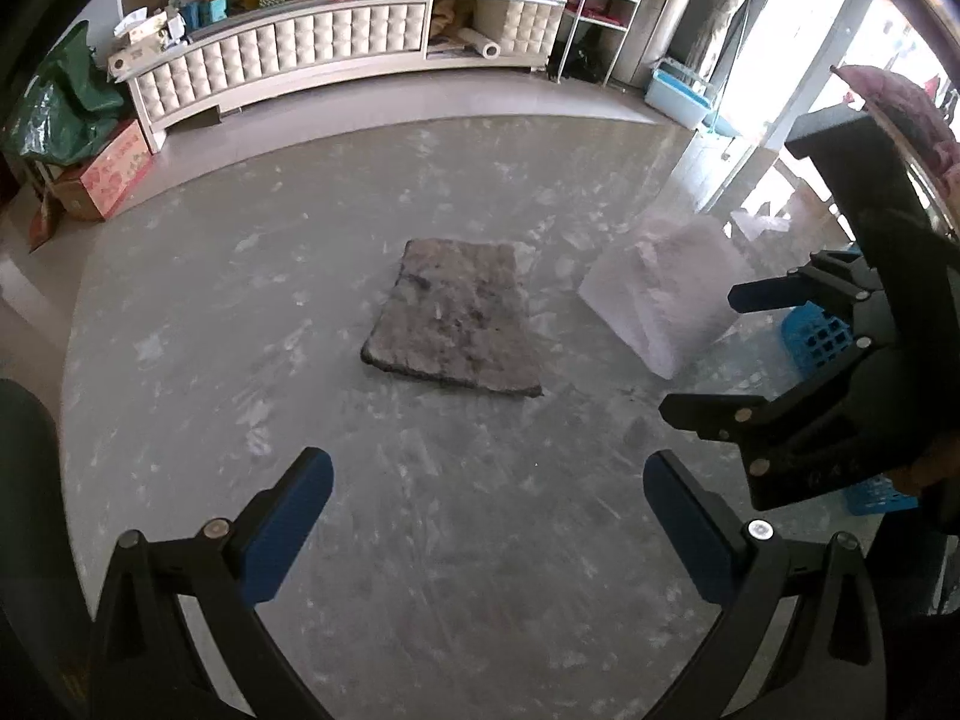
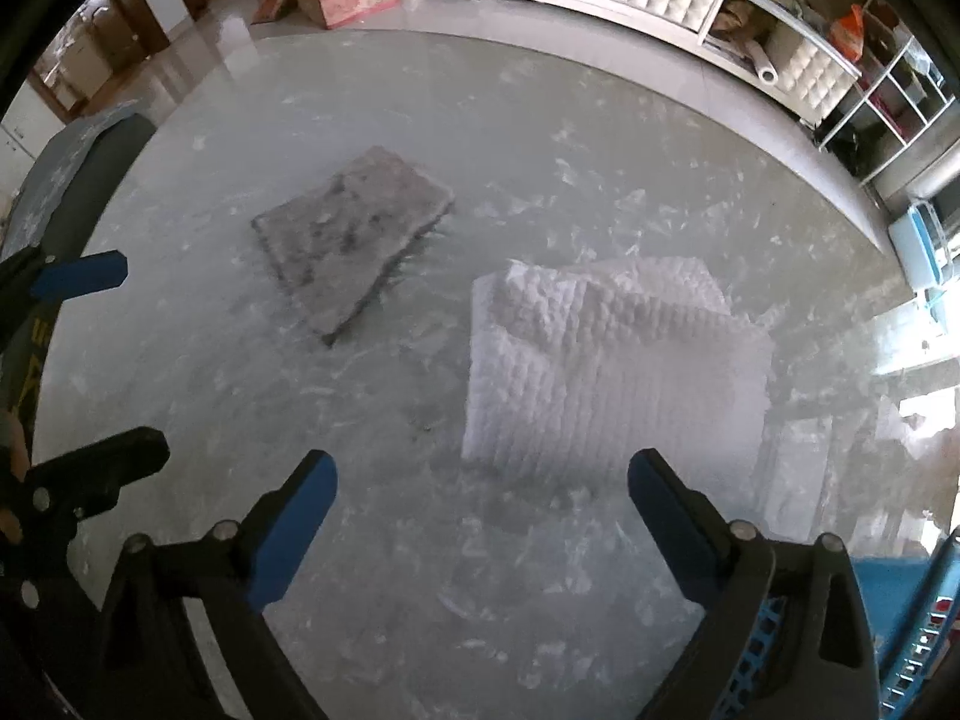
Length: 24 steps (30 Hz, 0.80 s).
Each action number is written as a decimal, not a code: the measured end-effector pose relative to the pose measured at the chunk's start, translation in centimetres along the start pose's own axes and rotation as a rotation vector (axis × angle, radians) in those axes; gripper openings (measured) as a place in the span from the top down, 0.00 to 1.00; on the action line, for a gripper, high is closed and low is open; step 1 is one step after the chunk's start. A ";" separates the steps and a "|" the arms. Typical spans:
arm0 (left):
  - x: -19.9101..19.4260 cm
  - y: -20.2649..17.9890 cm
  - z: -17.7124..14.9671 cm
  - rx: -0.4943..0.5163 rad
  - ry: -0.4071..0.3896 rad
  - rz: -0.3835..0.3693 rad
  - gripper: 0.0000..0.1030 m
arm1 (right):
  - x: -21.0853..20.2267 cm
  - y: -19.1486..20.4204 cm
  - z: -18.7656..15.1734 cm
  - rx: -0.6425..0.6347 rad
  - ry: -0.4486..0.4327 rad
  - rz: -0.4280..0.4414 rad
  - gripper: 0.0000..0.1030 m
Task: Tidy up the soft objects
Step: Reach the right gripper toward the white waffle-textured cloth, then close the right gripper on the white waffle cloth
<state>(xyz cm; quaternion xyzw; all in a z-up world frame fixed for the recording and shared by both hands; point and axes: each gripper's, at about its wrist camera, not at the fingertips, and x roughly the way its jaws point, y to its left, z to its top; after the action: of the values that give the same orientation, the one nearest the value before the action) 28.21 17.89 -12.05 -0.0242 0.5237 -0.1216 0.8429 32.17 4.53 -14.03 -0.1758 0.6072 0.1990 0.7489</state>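
A grey fuzzy folded cloth (image 1: 456, 318) (image 2: 354, 234) lies flat near the middle of the round grey marbled table (image 1: 210, 300) (image 2: 540, 120). To its right lies a white waffle-textured folded cloth (image 1: 660, 294) (image 2: 606, 360), one corner rumpled. My left gripper (image 1: 486, 468) (image 2: 141, 360) hovers open over bare tabletop, short of the grey cloth. My right gripper (image 2: 480, 462) (image 1: 702, 354) is open too, just short of the white cloth's near edge and holding nothing.
A blue plastic basket (image 1: 816, 339) (image 2: 900, 618) sits at the table's right edge. Beyond the table are a white tufted cabinet (image 1: 336, 42), a cardboard box (image 1: 108, 174), a green bag (image 1: 66, 102), a metal shelf rack (image 1: 606, 6) and a light-blue bin (image 1: 678, 93).
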 end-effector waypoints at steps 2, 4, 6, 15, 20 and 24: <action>0.8 0.2 0.2 -0.007 0.007 -0.007 0.00 | 0.8 -0.4 0.4 0.011 0.009 0.000 0.06; 1.6 0.4 0.3 -0.021 0.015 -0.023 0.00 | 1.4 -0.7 0.8 0.017 0.021 -0.009 0.08; 2.2 0.5 0.3 -0.024 0.027 -0.035 0.00 | 2.1 -1.0 1.2 0.023 0.037 0.001 0.10; 2.2 0.7 -0.3 -0.037 0.021 -0.082 0.00 | 3.9 -1.3 2.0 0.030 0.068 -0.035 0.08; 2.2 0.9 -0.7 -0.048 0.018 -0.101 0.00 | 4.1 -1.0 1.8 0.037 0.061 -0.038 0.07; 2.3 1.1 -0.6 -0.052 0.015 -0.099 0.00 | 4.3 -1.0 1.9 0.043 0.053 -0.043 0.10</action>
<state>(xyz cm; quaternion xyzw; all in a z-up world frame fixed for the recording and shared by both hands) 28.90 18.51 -14.53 -0.0710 0.5310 -0.1495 0.8311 35.10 5.04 -17.87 -0.1779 0.6269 0.1649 0.7404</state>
